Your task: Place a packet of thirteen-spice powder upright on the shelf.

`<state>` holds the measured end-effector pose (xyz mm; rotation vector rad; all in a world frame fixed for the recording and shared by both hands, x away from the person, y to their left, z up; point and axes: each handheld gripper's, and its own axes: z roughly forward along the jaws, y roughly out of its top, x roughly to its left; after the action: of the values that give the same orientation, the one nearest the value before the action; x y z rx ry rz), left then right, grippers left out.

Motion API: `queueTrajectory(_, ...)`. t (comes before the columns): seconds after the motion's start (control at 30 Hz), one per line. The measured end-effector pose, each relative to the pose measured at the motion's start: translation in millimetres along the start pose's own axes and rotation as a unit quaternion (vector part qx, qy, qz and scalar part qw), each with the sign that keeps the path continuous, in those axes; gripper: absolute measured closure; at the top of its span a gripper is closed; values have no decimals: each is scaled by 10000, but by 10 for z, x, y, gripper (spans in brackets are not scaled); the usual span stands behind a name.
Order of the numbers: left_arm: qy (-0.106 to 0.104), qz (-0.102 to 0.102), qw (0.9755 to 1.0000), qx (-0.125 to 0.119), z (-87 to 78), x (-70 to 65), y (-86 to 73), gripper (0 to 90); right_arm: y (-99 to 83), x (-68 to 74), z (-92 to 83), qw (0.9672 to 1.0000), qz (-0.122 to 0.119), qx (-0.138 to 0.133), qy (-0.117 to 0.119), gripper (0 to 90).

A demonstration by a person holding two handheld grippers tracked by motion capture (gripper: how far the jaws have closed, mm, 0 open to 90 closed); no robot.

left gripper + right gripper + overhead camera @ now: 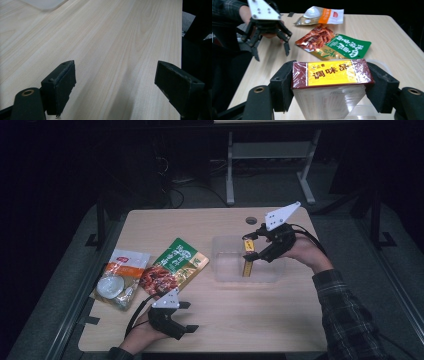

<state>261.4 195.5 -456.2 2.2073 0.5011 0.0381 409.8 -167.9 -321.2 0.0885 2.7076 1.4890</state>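
One box [246, 261] pinched by right gripper [251, 247] hangs over bin [220, 270], two pouches wait at 9 o'clock, left gripper [186, 316] spread, idle.

A light wooden table [260, 325] bears two food pouches [120, 277] [175, 265] and a clear tub [225, 270].
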Motion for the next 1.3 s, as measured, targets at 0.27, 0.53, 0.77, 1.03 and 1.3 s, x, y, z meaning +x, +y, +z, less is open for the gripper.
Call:
queueTrajectory(0.27,-27,26,10000,3,0,-5,0,164,38,-190,34,9999,50,79,-91,308)
queueTrajectory(0.53,-52,44,10000,29,13,-18,0,165,-15,-338,105,9996,216,27,-188,309)
queueTrajectory(0.77,-74,37,10000,38,17,-21,0,165,-75,-408,151,9991,323,108,-243,309)
queueTrajectory(1.03,-93,77,9999,75,26,-29,0,165,-112,-444,214,9988,319,237,-282,308)
queueTrajectory(1.3,-122,111,9998,104,31,-32,0,164,-218,-455,345,9979,390,378,-356,306)
